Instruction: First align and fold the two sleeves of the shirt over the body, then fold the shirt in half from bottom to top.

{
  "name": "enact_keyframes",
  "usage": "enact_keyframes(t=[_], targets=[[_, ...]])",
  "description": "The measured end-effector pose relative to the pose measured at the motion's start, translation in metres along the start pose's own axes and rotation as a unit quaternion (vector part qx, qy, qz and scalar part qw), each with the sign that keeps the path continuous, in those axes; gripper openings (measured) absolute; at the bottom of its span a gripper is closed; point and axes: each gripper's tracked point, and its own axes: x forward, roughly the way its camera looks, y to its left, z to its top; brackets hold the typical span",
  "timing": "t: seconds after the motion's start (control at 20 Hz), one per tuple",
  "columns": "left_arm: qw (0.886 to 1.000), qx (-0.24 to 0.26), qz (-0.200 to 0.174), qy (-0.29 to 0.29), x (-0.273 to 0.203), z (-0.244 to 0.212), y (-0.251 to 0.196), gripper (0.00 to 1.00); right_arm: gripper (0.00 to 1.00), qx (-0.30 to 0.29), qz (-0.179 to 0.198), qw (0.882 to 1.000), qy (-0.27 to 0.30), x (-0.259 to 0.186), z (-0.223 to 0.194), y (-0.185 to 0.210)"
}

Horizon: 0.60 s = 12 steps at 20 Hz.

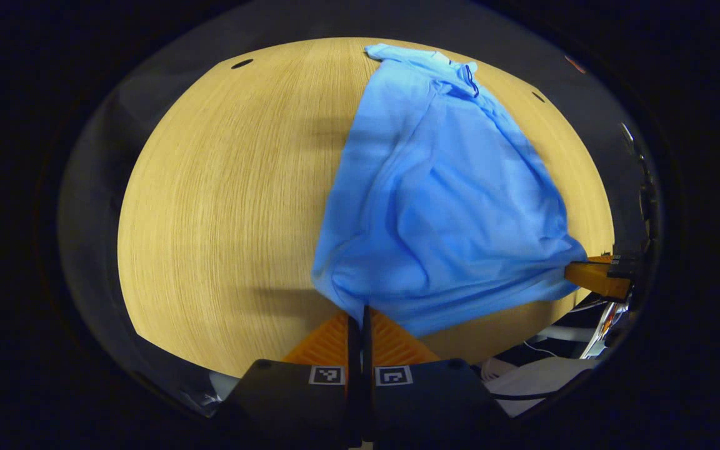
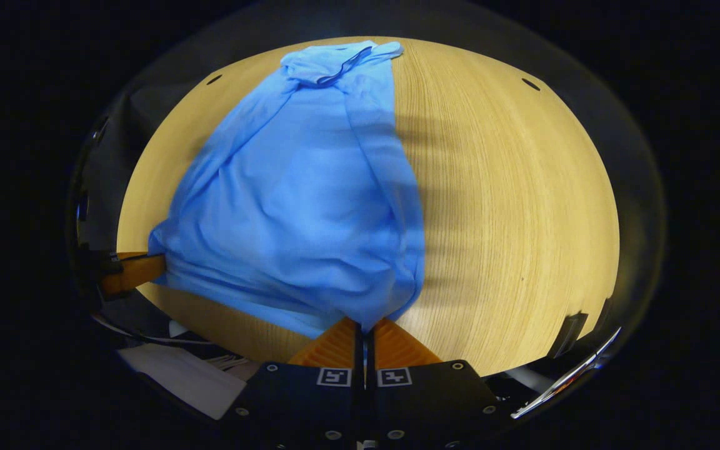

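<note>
Left gripper view, L to R: bare wooden table [image 1: 222,206] takes the left half of the frame, grain running up toward the far edge. Bottom centre, left gripper [image 1: 359,315] has its fingers pressed together w/ a corner of the blue shirt [image 1: 441,200] pinched between them, so it's clamped on the hem. Shirt spreads from that corner up and right; collar end lies at top centre-right of the frame, near the table's far edge. Cloth is lifted and wrinkled at the bottom edge, flatter toward the top. At right-middle edge of the frame the right gripper [image 1: 575,272] has the shirt's other bottom corner bunched at its tip.

Right gripper view, L to R: at left-middle edge the left gripper [image 2: 157,267] meets the shirt [image 2: 297,206] at a gathered corner. Shirt covers the left-centre of the frame, collar end at top centre, folds sagging btwn the two held corners. Bottom centre, right gripper [image 2: 365,325] is closed on the shirt's near corner, cloth caught btwn both fingers. Right half of the frame is bare table [image 2: 510,206].
</note>
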Motion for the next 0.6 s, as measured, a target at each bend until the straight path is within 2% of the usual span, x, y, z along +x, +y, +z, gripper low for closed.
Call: enact_keyframes(t=[0.6], targets=[[0.996, 0.007, -0.004, -0.092, -0.013, 0.142, 0.001, 0.04, 0.01, 0.000, -0.008, 0.995, -0.098, -0.022, 0.137, -0.014]])
